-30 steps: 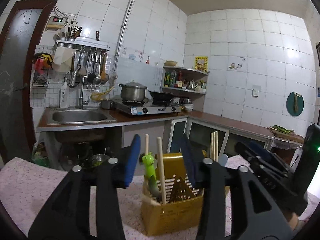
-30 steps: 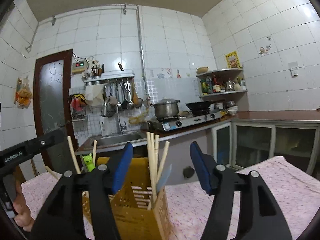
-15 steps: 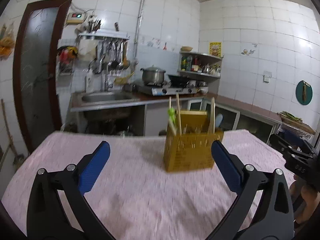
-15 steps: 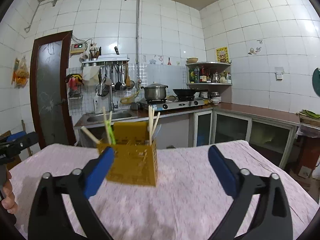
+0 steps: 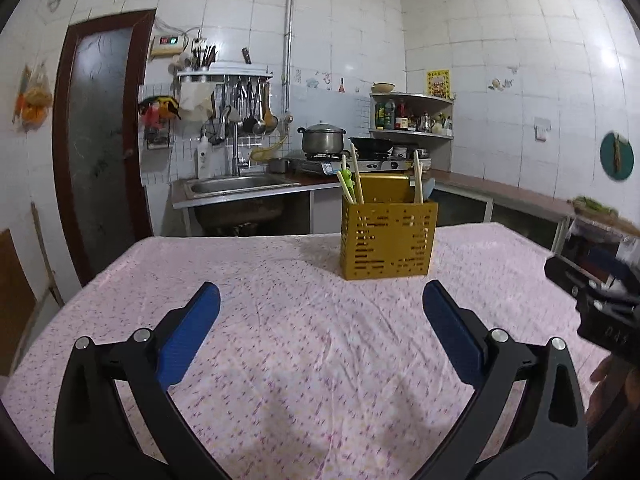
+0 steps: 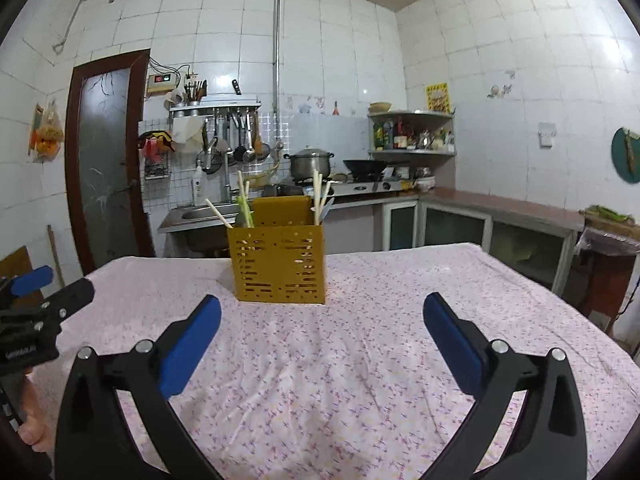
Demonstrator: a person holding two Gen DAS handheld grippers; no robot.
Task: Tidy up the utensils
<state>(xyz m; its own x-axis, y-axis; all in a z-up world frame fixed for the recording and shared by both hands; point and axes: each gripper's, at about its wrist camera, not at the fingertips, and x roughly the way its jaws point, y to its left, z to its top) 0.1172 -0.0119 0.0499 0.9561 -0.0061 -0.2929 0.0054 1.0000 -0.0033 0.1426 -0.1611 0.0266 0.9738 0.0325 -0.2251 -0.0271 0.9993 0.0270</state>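
White-tiled kitchen fills the background: sink [image 5: 240,184], hanging ladles [image 5: 250,110], pot [image 5: 322,140] on the stove, corner shelf [image 5: 412,114] at upper right of centre. Table [image 5: 280,320] with pink flowered cloth occupies the lower half of both views. Yellow perforated holder [image 5: 387,240] stands upright on the cloth, centre right in the left view, centre left in the right view [image 6: 280,264]; contains chopsticks [image 5: 356,178], a green utensil [image 5: 347,180], a bluish piece, type unclear. Left gripper [image 5: 320,304]: jaws wide apart, holding nothing, near edge of table. Right gripper [image 6: 320,316]: jaws wide apart, holding nothing, well short of the holder.
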